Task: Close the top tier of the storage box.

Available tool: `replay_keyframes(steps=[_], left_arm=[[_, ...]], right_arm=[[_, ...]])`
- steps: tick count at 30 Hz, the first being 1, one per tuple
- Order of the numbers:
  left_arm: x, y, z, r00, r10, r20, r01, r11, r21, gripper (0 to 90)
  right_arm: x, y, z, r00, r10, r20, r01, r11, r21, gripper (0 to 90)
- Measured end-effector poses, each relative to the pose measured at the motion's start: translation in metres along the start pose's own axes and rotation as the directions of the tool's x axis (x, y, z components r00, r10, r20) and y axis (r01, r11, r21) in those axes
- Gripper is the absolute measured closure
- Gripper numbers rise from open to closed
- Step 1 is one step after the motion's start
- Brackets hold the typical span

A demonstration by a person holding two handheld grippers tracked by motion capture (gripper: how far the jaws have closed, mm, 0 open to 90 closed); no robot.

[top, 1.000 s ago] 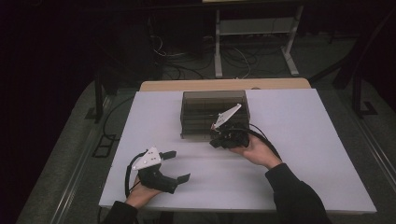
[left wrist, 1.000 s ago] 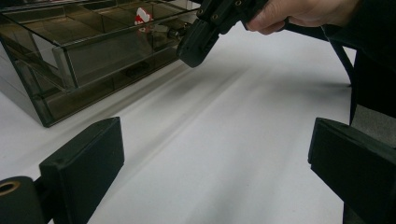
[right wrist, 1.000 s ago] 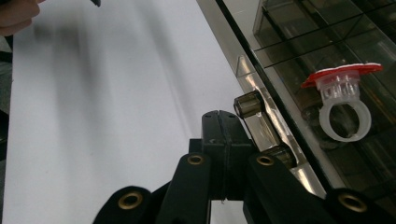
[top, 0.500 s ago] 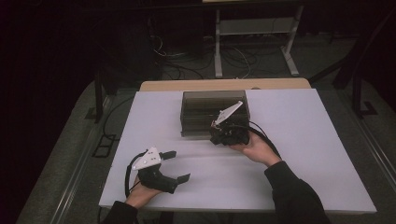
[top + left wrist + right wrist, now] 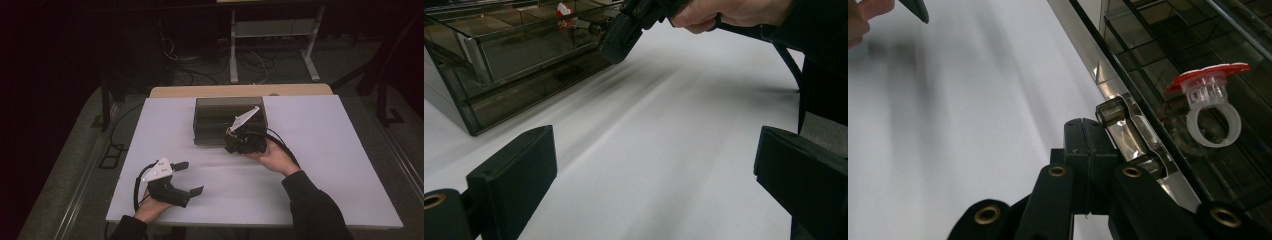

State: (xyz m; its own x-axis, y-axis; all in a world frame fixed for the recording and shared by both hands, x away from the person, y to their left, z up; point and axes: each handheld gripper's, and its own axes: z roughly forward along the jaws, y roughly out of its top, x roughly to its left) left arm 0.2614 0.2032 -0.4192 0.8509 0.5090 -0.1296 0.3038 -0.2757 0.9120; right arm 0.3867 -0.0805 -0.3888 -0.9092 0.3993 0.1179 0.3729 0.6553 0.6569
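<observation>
White table point(image 5: 320, 165) | right gripper point(image 5: 240, 145) pressed together beside drawer handle point(image 5: 1128, 135) | left gripper point(image 5: 187, 177) spread

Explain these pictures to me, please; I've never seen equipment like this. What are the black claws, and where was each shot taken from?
A person at a white table holds a hand-held gripper in each hand. One picture looks down from above; the other two come from cameras riding on the grippers, looking along their black jaws. The left gripper rests near the table's front edge, jaws open and nothing between them. The right gripper has its jaws shut and sits against the front of a smoky see-through drawer box, right beside a drawer handle; whether it pinches anything is hard to tell. Inside the box lies a clear plastic ring with a red top.
</observation>
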Motion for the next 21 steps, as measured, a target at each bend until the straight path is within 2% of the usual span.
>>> replay_keyframes(steps=[21], left_arm=[[-0.0001, 0.0000, -0.0001, 1.0000, 0.000, 0.002, 0.000, 1.0000, 0.000, 3.0]], right_arm=[[-0.0067, 0.0029, 0.0019, 1.0000, 0.008, 0.003, -0.008, 1.000, -0.002, 89.0]])
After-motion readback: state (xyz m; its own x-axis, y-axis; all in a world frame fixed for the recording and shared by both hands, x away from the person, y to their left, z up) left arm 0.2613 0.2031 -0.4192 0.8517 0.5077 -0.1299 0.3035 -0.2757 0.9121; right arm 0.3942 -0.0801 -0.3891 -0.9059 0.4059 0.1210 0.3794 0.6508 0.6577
